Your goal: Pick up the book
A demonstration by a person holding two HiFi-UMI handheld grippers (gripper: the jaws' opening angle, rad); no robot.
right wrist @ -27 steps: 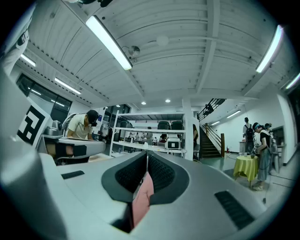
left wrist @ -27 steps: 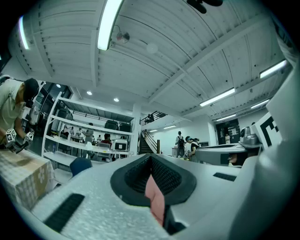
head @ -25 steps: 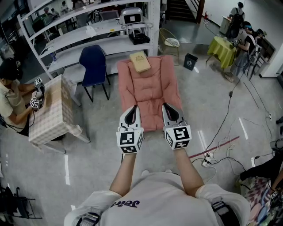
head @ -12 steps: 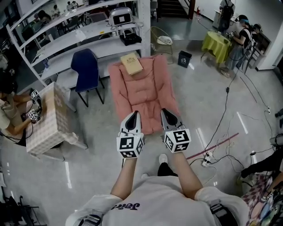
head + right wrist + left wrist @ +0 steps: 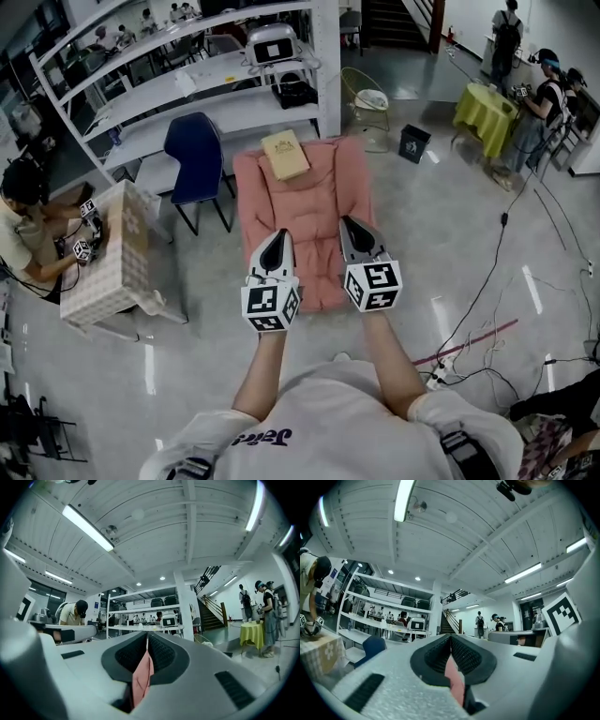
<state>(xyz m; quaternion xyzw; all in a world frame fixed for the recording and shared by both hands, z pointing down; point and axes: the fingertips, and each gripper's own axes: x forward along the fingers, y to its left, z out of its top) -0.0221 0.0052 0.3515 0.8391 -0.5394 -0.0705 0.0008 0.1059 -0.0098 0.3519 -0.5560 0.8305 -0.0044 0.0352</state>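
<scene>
A tan book [image 5: 285,154] lies on the far end of a pink padded lounge chair [image 5: 305,202] in the head view. My left gripper [image 5: 278,238] and right gripper [image 5: 350,225] are held side by side over the chair's near half, well short of the book. Both are shut with nothing between the jaws. In the left gripper view the left gripper [image 5: 450,637] shows its dark pads pressed together, with pink showing below. The right gripper view shows the right gripper [image 5: 147,637] the same way. Neither gripper view shows the book.
A blue chair [image 5: 195,150] stands left of the lounge chair, white shelving [image 5: 187,84] behind it. A checkered table [image 5: 112,248] with a seated person is at the left. A black bin [image 5: 410,143], a yellow-green table [image 5: 485,108] and floor cables [image 5: 469,347] are on the right.
Both grippers have moved forward along the pink chair, still shut and side by side. The chair and book now sit nearer to them.
</scene>
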